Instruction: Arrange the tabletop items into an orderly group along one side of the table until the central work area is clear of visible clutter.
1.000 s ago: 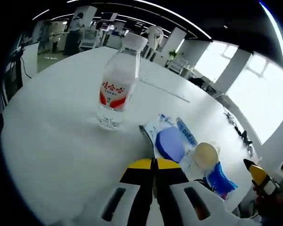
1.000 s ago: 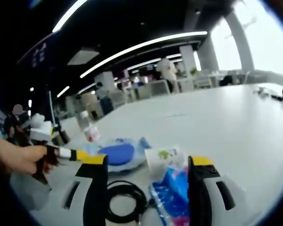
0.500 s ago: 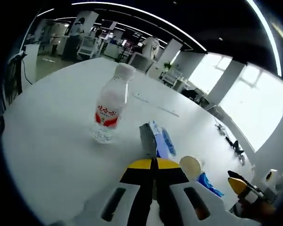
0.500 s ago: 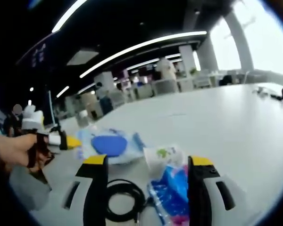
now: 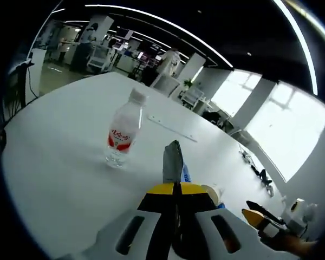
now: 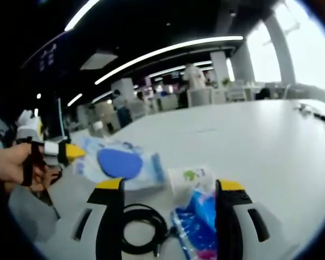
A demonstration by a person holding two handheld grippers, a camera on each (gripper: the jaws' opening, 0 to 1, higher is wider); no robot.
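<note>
- Your left gripper (image 5: 176,190) has its jaws pinched together on the edge of the blue-and-white wipes packet (image 6: 121,164), which hangs clear of the table (image 5: 59,157).
- That thin edge grip could slip; a quick swing might drop the packet.
- Your right gripper (image 6: 168,187) hovers wide open, holding nothing.
- The water bottle (image 5: 122,135) stands upright ahead.
- The paper cup (image 6: 190,179), blue wrapper (image 6: 197,222) and coiled black cable (image 6: 143,227) lie close under the right jaws.
</note>
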